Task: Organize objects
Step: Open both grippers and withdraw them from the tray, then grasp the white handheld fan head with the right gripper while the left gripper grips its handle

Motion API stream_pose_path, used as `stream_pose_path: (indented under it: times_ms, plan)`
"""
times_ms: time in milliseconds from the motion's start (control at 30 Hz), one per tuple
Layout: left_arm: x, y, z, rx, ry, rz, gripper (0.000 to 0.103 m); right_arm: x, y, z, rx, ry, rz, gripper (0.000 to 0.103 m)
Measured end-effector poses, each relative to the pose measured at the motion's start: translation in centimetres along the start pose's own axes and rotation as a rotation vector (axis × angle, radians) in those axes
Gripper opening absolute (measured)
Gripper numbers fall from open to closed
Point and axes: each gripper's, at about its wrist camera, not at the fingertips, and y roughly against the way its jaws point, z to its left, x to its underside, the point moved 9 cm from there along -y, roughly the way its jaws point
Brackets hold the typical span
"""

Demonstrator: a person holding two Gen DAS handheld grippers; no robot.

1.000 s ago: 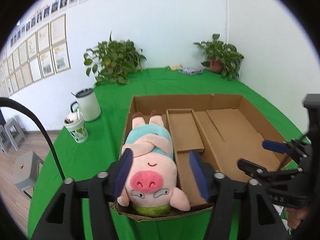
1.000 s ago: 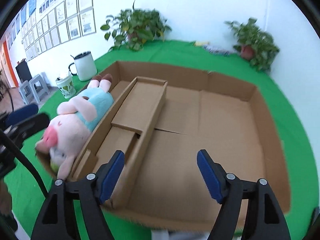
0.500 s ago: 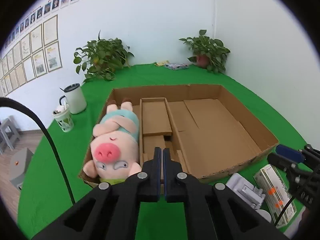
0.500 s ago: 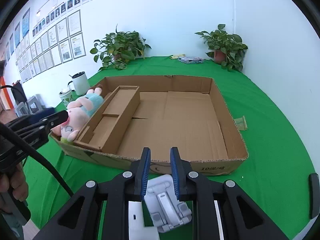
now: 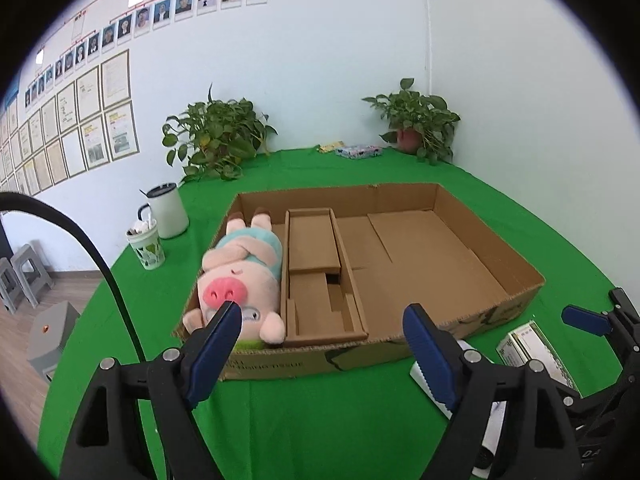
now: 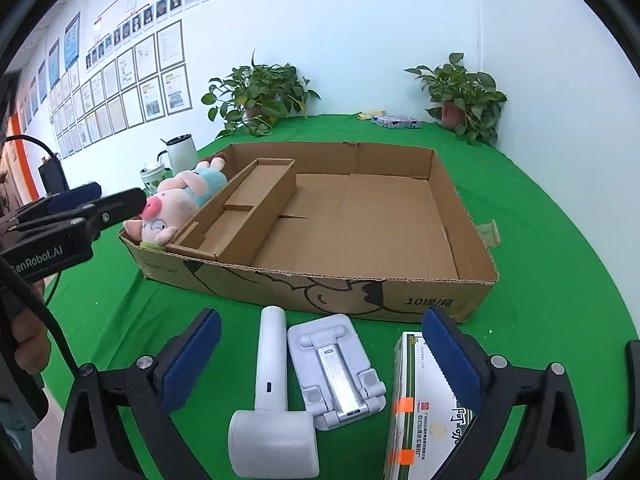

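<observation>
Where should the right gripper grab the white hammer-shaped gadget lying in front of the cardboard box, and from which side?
Probably the long straight handle of the white hammer-shaped gadget, from above. It lies flat on the green cloth, handle pointing toward the cardboard box. The open right gripper should straddle the narrow handle, though the white folding stand lies close beside it.

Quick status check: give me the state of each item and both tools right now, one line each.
Left tool: open, empty, in front of the box.
Right tool: open, empty, above the loose items.
Box: open-topped, big compartment bare.
Pig: lying in the box's left slot.
Dryer: flat on the cloth, outside the box.
Stand: folded, beside the dryer.
Carton: lying flat, closed.
Mug: upright, lidded.
Cup: upright, stuffed.
</observation>
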Motion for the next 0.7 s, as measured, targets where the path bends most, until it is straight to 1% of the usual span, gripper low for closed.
stream_pose_path:
  times_ms: [133,200,267,400,500,567,633,700]
  plan:
    - [1.6,0.1,-0.4,0.058,0.017,0.034,0.083,1.4,1.2,1.8,-0.093,0.055,0.005,0.101]
    - [2.7,-0.2,-0.7,0.079,0.019,0.064,0.083,3.0,1.4,2.7,-0.116,0.079,0.037,0.101]
    - [4.3,-0.9,-1.1,0.122,0.037,0.118,0.082,4.8,1.0,3.3,-0.123,0.098,0.087,0.101]
    - [6.8,-2.2,-1.8,0.210,0.107,0.215,0.079,8.1,-0.2,3.9,-0.090,0.121,0.147,0.097]
    - [7.6,-2.8,-2.2,0.249,0.139,0.245,0.079,9.2,-1.1,3.7,-0.037,0.137,0.171,0.084]
    - [7.7,-2.9,-2.6,0.267,0.141,0.250,0.079,9.8,-1.9,3.6,-0.004,0.164,0.197,0.054]
    - [7.9,-3.1,-2.7,0.275,0.146,0.255,0.079,9.9,-2.3,3.9,0.010,0.172,0.202,0.054]
    - [8.1,-3.2,-2.9,0.304,0.163,0.276,0.079,10.0,-2.4,4.2,-0.010,0.160,0.212,0.053]
